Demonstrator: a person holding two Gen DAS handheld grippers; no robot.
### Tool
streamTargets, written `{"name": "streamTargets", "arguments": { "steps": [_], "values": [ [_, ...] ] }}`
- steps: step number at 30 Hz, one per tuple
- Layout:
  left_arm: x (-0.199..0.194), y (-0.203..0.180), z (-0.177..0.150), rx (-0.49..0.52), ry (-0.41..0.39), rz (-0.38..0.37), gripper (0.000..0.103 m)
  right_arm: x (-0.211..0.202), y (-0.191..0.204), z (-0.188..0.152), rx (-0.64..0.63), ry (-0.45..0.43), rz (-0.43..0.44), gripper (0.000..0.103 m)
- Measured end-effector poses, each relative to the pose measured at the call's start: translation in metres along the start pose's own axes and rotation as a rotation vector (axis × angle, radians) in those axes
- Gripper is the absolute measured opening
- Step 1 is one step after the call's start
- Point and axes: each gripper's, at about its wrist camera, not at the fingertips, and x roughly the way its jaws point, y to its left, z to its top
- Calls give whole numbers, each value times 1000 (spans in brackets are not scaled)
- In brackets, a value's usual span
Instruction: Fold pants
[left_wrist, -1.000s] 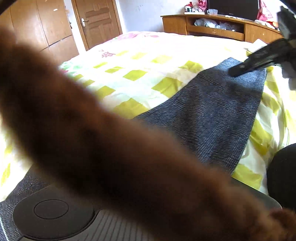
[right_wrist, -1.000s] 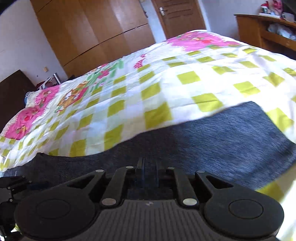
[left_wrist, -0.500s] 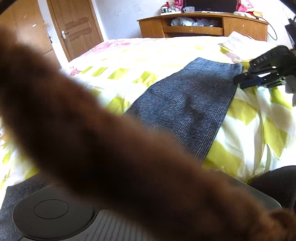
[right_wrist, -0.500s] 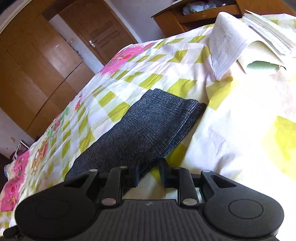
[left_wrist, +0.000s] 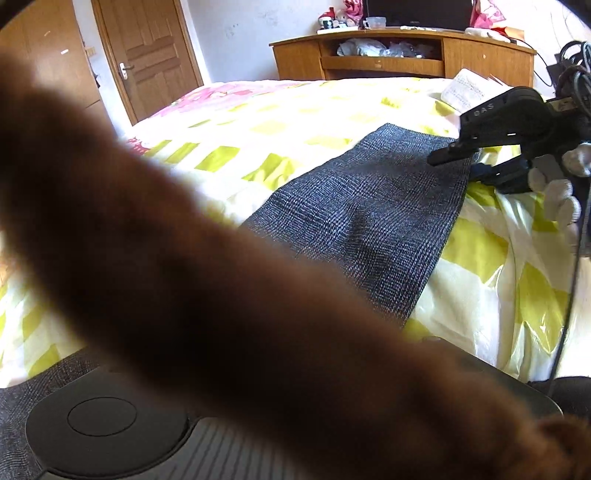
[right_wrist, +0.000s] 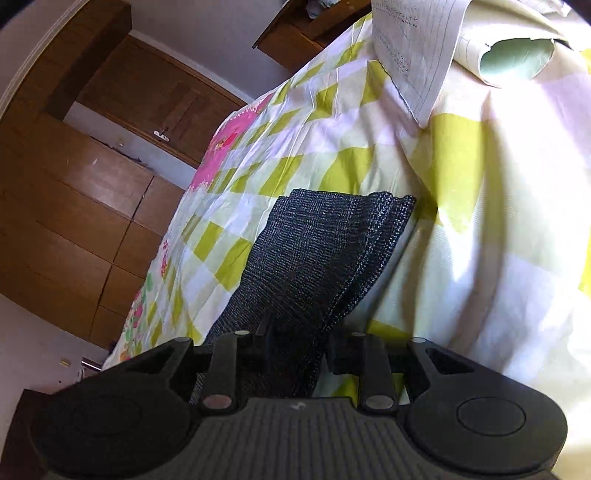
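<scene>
Looking along my left hand-held gripper (left_wrist: 110, 424), I find most of the view blocked by a blurred brown furry sleeve (left_wrist: 207, 280) crossing right in front of the lens, so I cannot tell how its fingers stand or whether they have hold of anything. Dark grey cloth shows at the lower left beside the gripper's body. Past the sleeve, the pants (left_wrist: 373, 221) lie as a long dark grey strip on the bed (left_wrist: 280, 129), which carries a cover checked in white and yellow-green with pink flowers toward its far end. The strip runs from near me out to the bed's right edge. At that end my right hand-held gripper (left_wrist: 465, 162) meets the cloth, held in a white-gloved hand (left_wrist: 557, 192). A sheet of paper (left_wrist: 465, 92) lies on the bed just behind it, and a wooden door (left_wrist: 147, 59) and a low wooden cabinet (left_wrist: 402, 55) stand beyond.

From my right hand-held gripper (right_wrist: 295, 354), the fingers are parted, one on each side of the pants (right_wrist: 317, 258), whose layered end lies on the cover ahead. The paper (right_wrist: 413, 51) is further along, toward the far right corner.
</scene>
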Motion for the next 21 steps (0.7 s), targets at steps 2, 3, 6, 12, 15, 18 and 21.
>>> {"name": "streamTargets", "arguments": {
  "steps": [2, 3, 6, 12, 15, 18, 21],
  "values": [
    [-2, 0, 0, -10, 1, 2, 46, 8, -3, 6, 70, 5, 38, 24],
    [-2, 0, 1, -22, 7, 0, 46, 7, -2, 11, 102, 3, 66, 24],
    [-5, -4, 8, -66, -24, -9, 46, -18, 18, 30, 26, -100, 100, 23],
    [19, -31, 11, -112, -17, -128, 53, -22, 17, 39, -56, -81, 4, 24],
    [9, -33, 9, -80, -26, -146, 54, -22, 15, 28, -84, -40, 16, 28],
    [-2, -25, 4, -89, -31, -123, 54, -13, 10, 24, -44, -24, 41, 38],
    [-6, -16, 3, -123, -44, -73, 55, 2, 10, 21, -25, -1, 28, 31]
  ]
}}
